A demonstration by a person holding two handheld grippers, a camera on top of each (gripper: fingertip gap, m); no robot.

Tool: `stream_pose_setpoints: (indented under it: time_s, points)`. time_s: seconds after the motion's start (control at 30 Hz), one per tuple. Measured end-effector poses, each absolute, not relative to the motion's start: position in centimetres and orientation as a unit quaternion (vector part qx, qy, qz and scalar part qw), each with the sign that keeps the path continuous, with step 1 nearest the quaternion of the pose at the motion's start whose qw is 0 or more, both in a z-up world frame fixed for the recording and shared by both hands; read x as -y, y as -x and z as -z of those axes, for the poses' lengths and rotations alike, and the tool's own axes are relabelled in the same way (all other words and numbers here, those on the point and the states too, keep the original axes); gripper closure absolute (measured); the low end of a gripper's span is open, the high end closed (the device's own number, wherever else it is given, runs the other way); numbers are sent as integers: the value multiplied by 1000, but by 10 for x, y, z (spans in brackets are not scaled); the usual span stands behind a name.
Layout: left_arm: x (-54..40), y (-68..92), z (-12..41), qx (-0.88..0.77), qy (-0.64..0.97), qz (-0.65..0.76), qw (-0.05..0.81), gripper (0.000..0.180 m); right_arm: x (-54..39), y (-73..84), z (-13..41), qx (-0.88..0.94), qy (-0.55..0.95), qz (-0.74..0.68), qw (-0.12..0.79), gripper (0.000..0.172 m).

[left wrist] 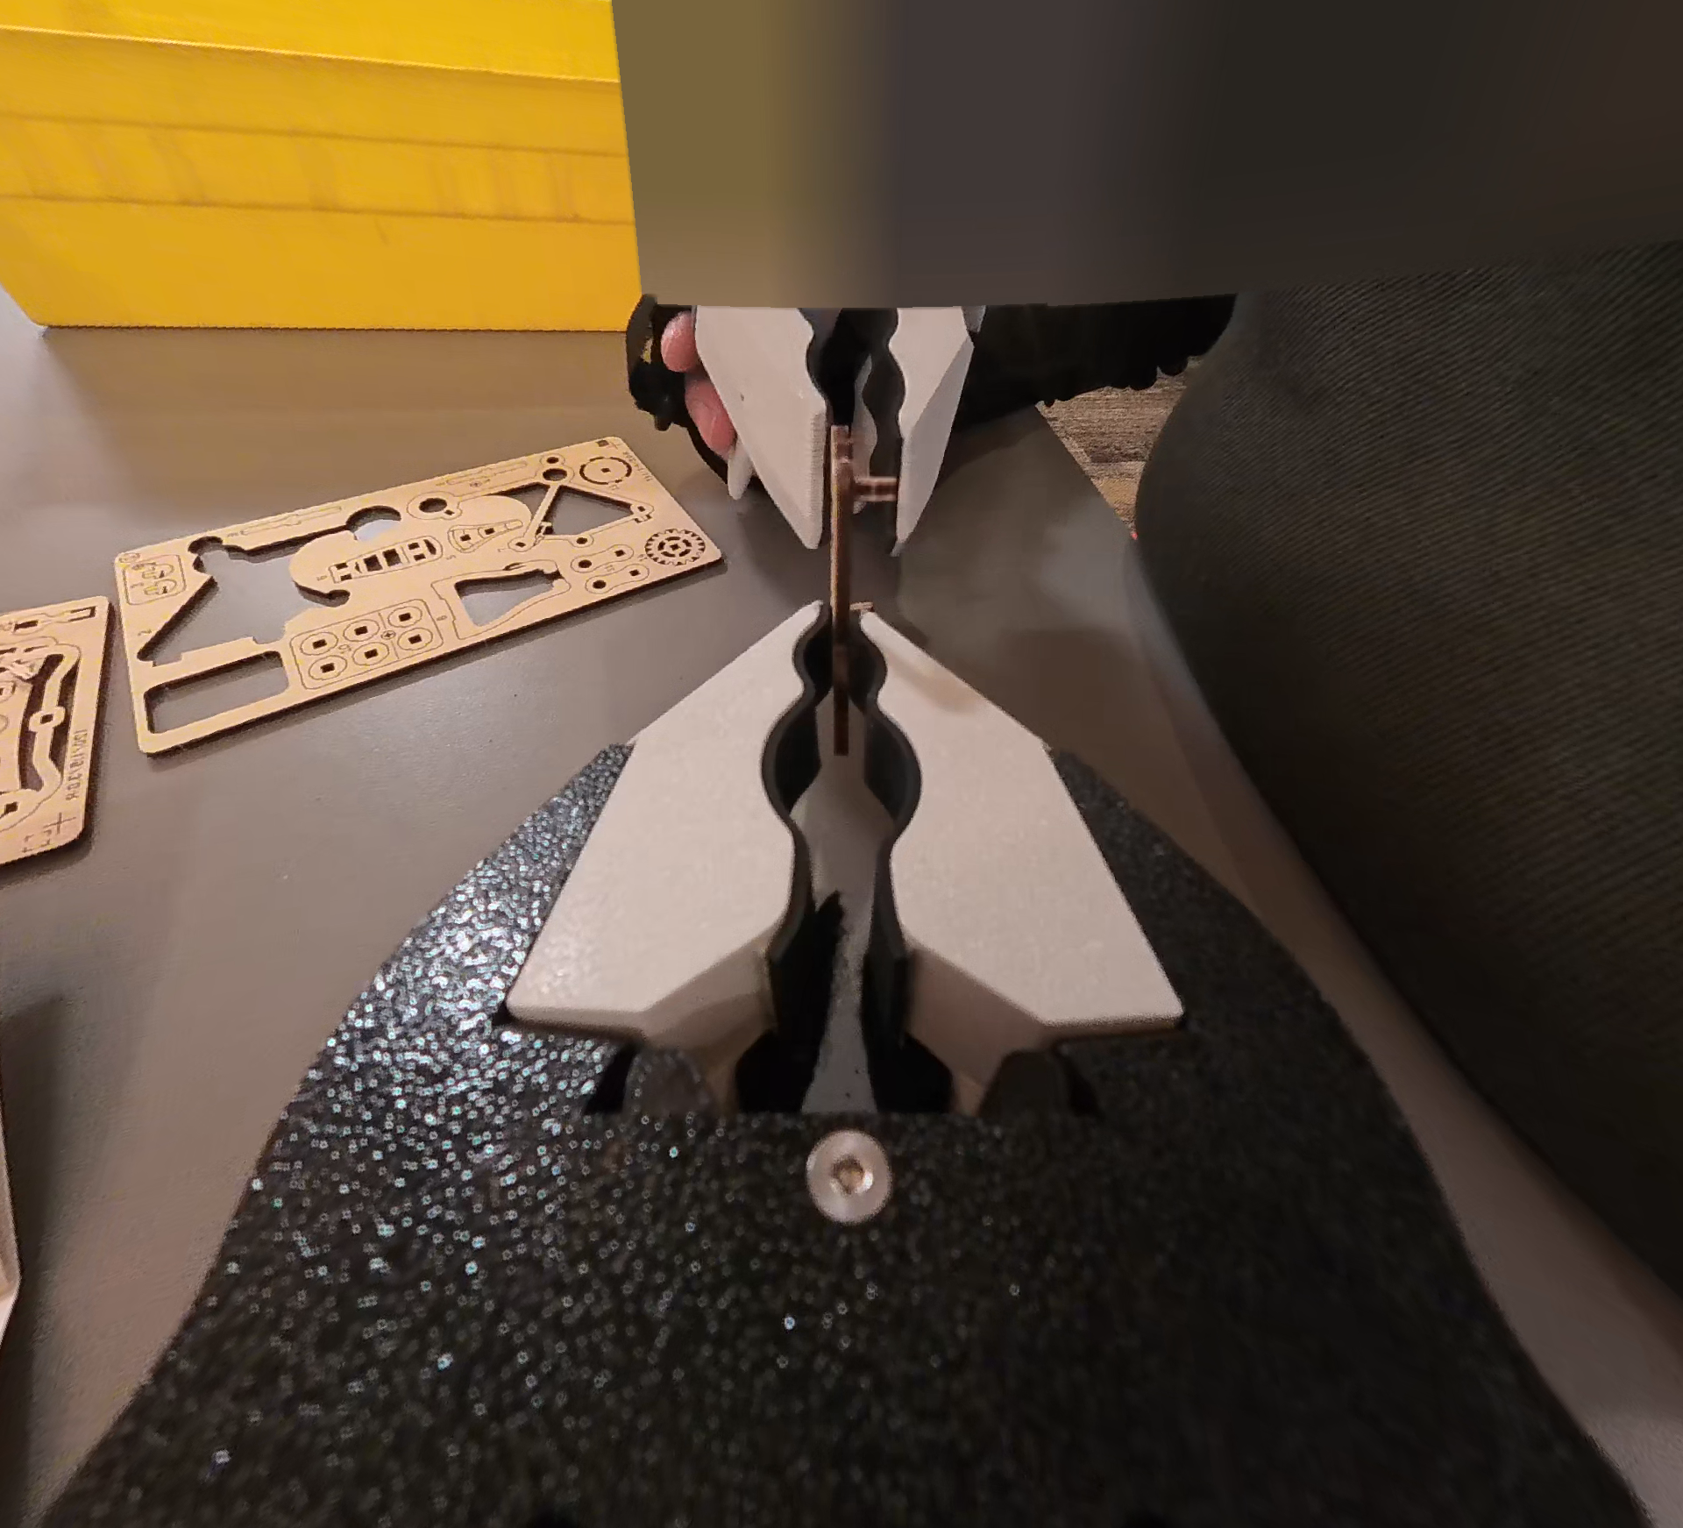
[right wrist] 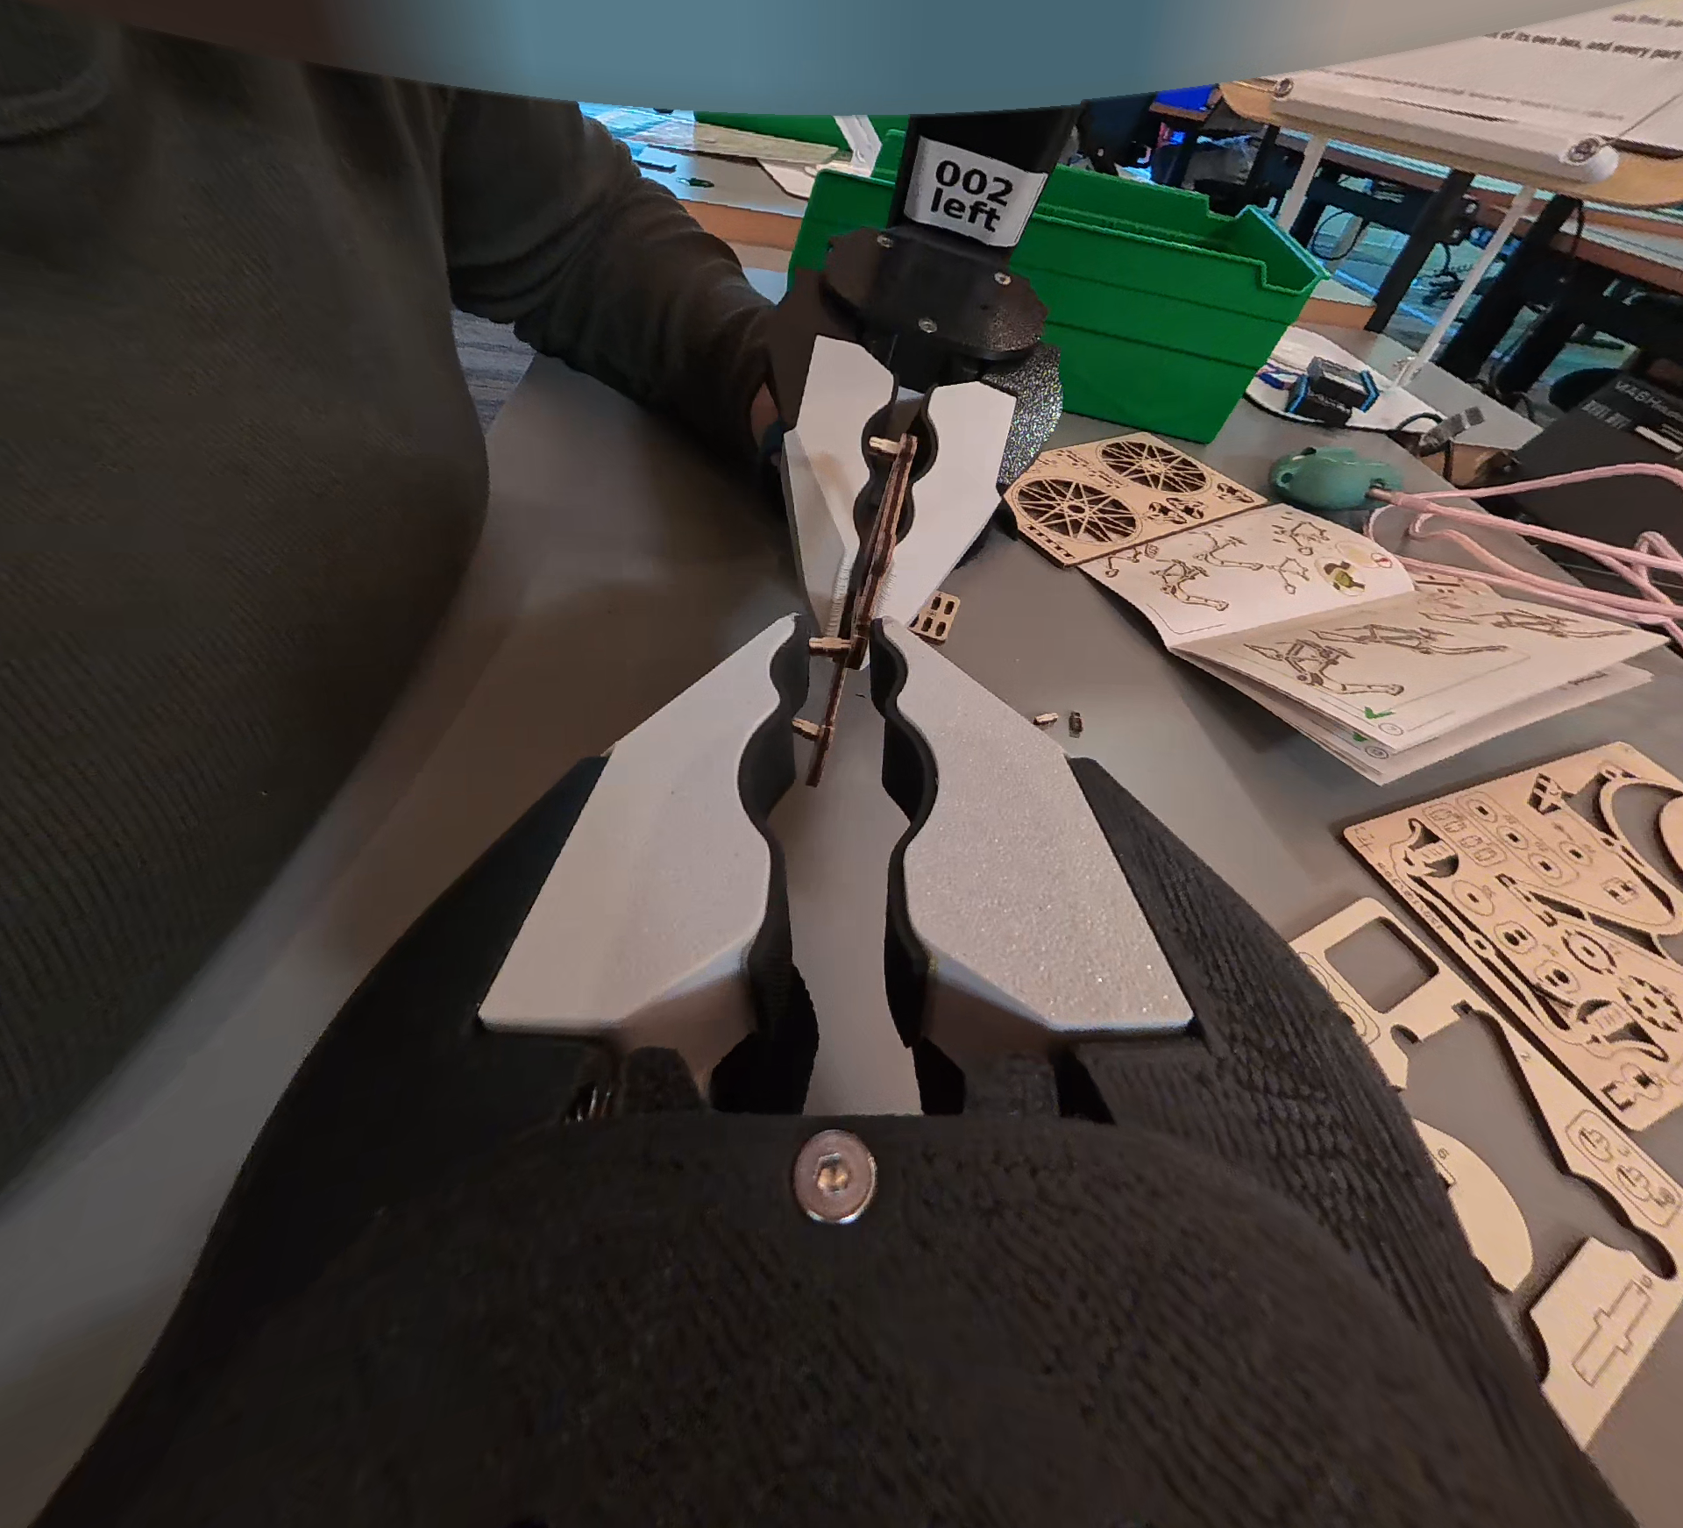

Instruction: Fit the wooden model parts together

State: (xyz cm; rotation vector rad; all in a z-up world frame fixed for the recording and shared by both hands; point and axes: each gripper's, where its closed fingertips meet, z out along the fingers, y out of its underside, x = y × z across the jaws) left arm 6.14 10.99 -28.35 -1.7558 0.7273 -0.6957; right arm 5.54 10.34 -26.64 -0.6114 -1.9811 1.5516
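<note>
A: Strip (left wrist: 839, 564) position?
B: Held on edge between the two grippers, above the table (left wrist: 437, 828); left gripper (left wrist: 839, 614) clamped on one end, right gripper (right wrist: 833, 630) set around the other, tip to tip.

A: Left gripper's view?
B: Two cut-out sheets (left wrist: 410, 583) laid flat left of the grippers, a bin (left wrist: 310, 145) behind them.

A: Right gripper's view?
B: Booklet (right wrist: 1348, 610) placed right of the grippers, more sheets (right wrist: 1548, 920) before it, another bin (right wrist: 1138, 318) behind.

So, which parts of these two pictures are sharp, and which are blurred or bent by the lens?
Left wrist view: the wooden strip and cut-out sheet are sharp; the yellow bin bows with wide-angle distortion; a smooth masking patch fills the upper right. Right wrist view: the booklet is crisp; the edges smear; a patch covers the top.
</note>
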Motion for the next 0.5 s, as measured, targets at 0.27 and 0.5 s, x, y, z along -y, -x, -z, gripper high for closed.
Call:
stream_pose_setpoints:
  time_s: [0.27, 0.5]
  points:
    - [-108, -63, 285, -315, 736, 284, 528, 180, -101, -58, 267, 739, 222, -576, 269, 161]
    - [-109, -63, 287, -317, 738, 275, 529, 180, -102, -58, 268, 743, 230, -570, 266, 162]
